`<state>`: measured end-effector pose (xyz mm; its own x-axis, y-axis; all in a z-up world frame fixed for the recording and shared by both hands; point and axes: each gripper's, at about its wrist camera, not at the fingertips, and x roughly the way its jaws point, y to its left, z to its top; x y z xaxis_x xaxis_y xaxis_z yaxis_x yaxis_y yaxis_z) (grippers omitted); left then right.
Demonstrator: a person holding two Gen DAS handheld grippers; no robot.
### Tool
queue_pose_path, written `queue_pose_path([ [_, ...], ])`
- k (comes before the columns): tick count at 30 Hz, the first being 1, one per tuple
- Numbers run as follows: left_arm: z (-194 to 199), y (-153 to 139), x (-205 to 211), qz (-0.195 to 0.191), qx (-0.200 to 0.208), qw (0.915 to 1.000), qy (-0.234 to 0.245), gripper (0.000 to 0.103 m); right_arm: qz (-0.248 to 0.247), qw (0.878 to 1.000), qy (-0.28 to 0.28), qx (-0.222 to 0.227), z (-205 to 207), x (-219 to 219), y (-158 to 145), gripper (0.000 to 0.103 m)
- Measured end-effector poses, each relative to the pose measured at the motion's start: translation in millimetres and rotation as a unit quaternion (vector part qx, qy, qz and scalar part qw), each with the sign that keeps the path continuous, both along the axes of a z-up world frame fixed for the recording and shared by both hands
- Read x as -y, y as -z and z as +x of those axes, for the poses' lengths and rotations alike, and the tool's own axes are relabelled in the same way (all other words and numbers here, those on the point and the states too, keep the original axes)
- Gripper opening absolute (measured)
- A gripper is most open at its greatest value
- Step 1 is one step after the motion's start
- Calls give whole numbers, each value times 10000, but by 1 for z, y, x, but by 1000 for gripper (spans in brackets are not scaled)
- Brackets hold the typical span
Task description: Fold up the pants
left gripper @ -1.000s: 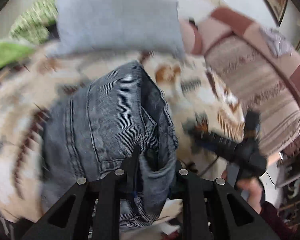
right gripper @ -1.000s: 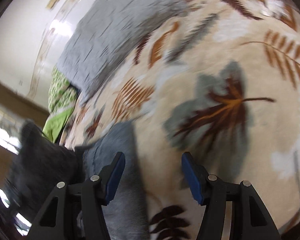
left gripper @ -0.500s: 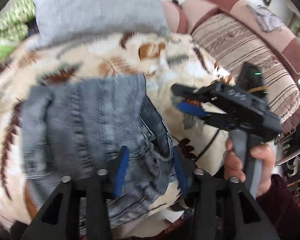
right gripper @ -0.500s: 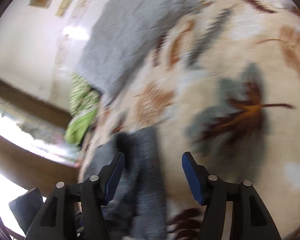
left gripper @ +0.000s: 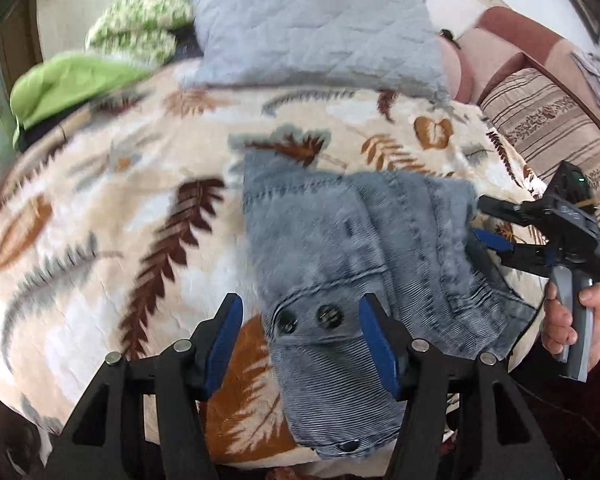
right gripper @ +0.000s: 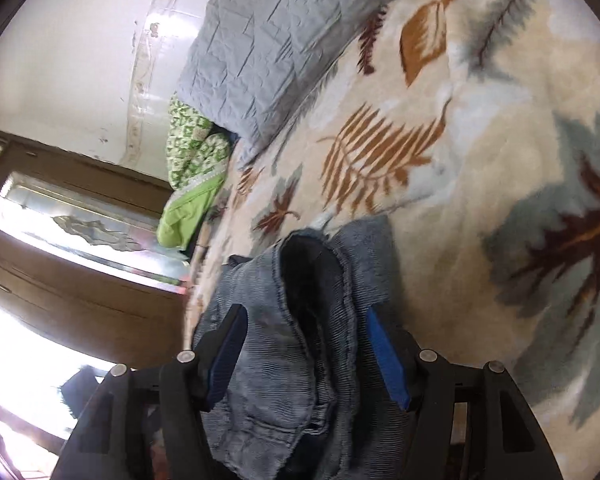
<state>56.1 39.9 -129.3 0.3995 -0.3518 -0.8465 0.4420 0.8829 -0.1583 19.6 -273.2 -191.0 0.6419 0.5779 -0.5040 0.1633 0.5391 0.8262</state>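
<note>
- The bed wears a big cream blanket (left gripper: 100, 240) with brown, orange and grey leaves on it; it fills most of both views
- A grey quilted pillow (left gripper: 312, 28) lies at the far end of the bed; a green patterned cloth (left gripper: 140, 28) and a bright green cloth (left gripper: 64, 84) sit bunched up just beside it
- A striped sofa (left gripper: 548, 124) stands past the right side of the bed in the left wrist view
- The pants (left gripper: 360, 248) are blue-grey and ribbed; they lie folded on the blanket near the front edge of the bed, with two dark buttons (left gripper: 308, 318) facing up at the near end
- The left gripper (left gripper: 300, 344) hangs over the near end of the pants; its jaws are opening, the buttoned part lies between the blue pads (left gripper: 224, 344), and the pads do not press on it
- The right gripper (right gripper: 304, 356) is held by a hand (left gripper: 568, 320) at the right side of the pants; its jaws stand apart with the pants' edge between them; the cloth lies loose there, and the pads (right gripper: 388, 360) do not squeeze it
- In the right wrist view a dark opening in the pants (right gripper: 308, 264) shows just ahead of the jaws
</note>
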Motion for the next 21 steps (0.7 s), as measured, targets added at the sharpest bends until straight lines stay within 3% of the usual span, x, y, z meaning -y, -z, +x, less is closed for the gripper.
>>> queue_pose_path([
  [4,-3,23,6,22,-236,9997,33,61,-604,9975,-370,57,1,-24,-5,64],
  [8,-8,24,17,70,-184,9998,38,58,-1358,9896,-410,246,-4,-40,-14,41],
  [14,-21,18,46,418,209,9980,414,56,-1411,9864,95,840,-23,-22,-38,37],
  [16,-23,20,54,562,328,9967,482,56,-1388,9882,226,598,-22,-16,-30,37],
  [19,-19,24,57,717,367,9955,504,60,-1803,9819,484,-318,-14,-8,-6,37],
  [21,-14,19,54,780,294,9954,480,64,-1782,9811,564,-504,-12,-4,1,39],
])
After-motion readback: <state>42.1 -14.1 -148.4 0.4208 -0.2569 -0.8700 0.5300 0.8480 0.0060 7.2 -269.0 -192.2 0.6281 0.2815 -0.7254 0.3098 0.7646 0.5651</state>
